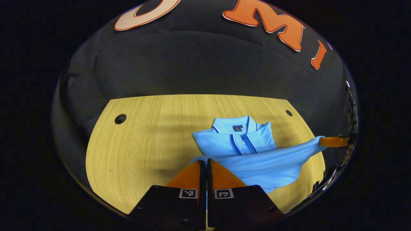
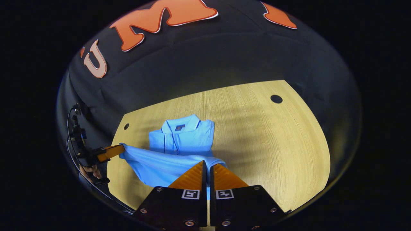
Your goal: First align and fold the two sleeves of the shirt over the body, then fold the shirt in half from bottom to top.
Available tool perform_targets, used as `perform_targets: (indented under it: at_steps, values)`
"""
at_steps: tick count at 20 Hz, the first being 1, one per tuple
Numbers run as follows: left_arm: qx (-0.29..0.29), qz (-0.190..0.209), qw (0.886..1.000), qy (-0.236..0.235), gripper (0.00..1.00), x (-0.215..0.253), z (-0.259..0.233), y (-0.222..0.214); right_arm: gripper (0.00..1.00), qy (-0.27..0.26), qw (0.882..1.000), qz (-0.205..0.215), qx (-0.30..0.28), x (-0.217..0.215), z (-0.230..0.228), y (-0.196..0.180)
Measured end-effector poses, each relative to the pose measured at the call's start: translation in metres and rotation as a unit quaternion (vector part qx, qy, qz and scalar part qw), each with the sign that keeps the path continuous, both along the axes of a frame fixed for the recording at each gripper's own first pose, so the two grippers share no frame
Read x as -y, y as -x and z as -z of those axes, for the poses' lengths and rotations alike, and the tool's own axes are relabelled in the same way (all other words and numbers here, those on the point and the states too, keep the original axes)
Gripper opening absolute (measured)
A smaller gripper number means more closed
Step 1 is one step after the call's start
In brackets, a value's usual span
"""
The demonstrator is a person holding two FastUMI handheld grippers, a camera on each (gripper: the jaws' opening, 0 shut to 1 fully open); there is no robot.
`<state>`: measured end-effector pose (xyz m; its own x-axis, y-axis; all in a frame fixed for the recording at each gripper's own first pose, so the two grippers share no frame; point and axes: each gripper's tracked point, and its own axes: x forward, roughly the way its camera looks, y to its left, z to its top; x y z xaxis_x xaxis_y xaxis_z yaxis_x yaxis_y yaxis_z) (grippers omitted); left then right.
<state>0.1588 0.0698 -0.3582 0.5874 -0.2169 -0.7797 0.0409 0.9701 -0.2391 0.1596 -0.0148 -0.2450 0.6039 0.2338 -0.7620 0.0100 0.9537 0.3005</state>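
Pinching shirt (image 1: pixel 257 160) hem corners (lifted), both hand-held grippers, bare table (image 1: pixel 144 144) leftward

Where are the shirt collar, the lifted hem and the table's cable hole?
Shirt collar (image 1: pixel 237 123): left gripper view, on its back band.
Lifted hem (image 2: pixel 167 160): right gripper view, on the raised fold's middle.
Cable hole (image 2: pixel 276 98): right gripper view, on its dark centre.

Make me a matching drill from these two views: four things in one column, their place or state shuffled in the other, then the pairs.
1. light blue polo shirt
2. left gripper
3. pale wooden table
4. shirt collar

A. far end, toward the booth wall
B. shut on the hem's corner
C. bottom edge lifted
D. round holes near its far corners

Pairs: 1-C, 2-B, 3-D, 4-A
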Motion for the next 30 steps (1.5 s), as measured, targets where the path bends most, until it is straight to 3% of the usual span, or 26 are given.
perform_targets:
  at_steps: [10, 14, 16, 17, 18, 20, 21, 22, 24, 26, 30]
  values:
    - [0.026, 0.02, 0.999, -0.035, 0.05, -0.012, 0.023, -0.076, 0.04, 0.004, 1.0, 0.013, 0.007, -0.011, 0.015, -0.098]
    - [0.027, 0.014, 0.999, -0.029, 0.05, -0.012, 0.035, -0.098, 0.04, 0.009, 0.999, 0.037, -0.002, -0.01, 0.033, -0.12]
    - [0.028, 0.01, 0.999, -0.029, 0.05, -0.014, 0.038, -0.101, 0.04, -0.015, 0.999, 0.047, -0.004, -0.014, 0.028, -0.121]
    - [0.037, 0.008, 0.999, -0.026, 0.14, -0.012, 0.034, -0.104, 0.06, -0.029, 0.998, 0.053, 0.003, -0.016, 0.02, -0.123]
    - [0.045, 0.004, 0.999, -0.028, 0.17, -0.013, 0.025, -0.105, 0.18, -0.034, 0.997, 0.062, 0.019, -0.016, 0.014, -0.132]
    - [0.09, -0.015, 0.995, -0.042, 0.66, -0.026, -0.004, -0.111, 0.36, -0.02, 0.994, 0.08, 0.074, -0.003, -0.005, -0.149]
    - [0.112, -0.022, 0.992, -0.048, 0.9, -0.032, -0.02, -0.113, 0.39, -0.016, 0.992, 0.084, 0.093, 0.002, -0.017, -0.147]
    - [0.128, -0.025, 0.99, -0.058, 0.93, -0.037, -0.036, -0.11, 0.59, -0.016, 0.991, 0.083, 0.104, 0.005, -0.029, -0.144]
    - [0.149, -0.033, 0.986, -0.07, 0.98, -0.041, -0.064, -0.103, 0.75, -0.001, 0.989, 0.078, 0.123, 0.015, -0.05, -0.128]
    - [0.168, -0.045, 0.983, -0.065, 0.98, -0.038, -0.093, -0.092, 0.85, 0.026, 0.986, 0.07, 0.146, 0.023, -0.069, -0.116]
    - [0.202, -0.059, 0.975, -0.07, 0.98, -0.039, -0.151, -0.059, 0.95, 0.048, 0.979, 0.052, 0.19, 0.031, -0.111, -0.079]
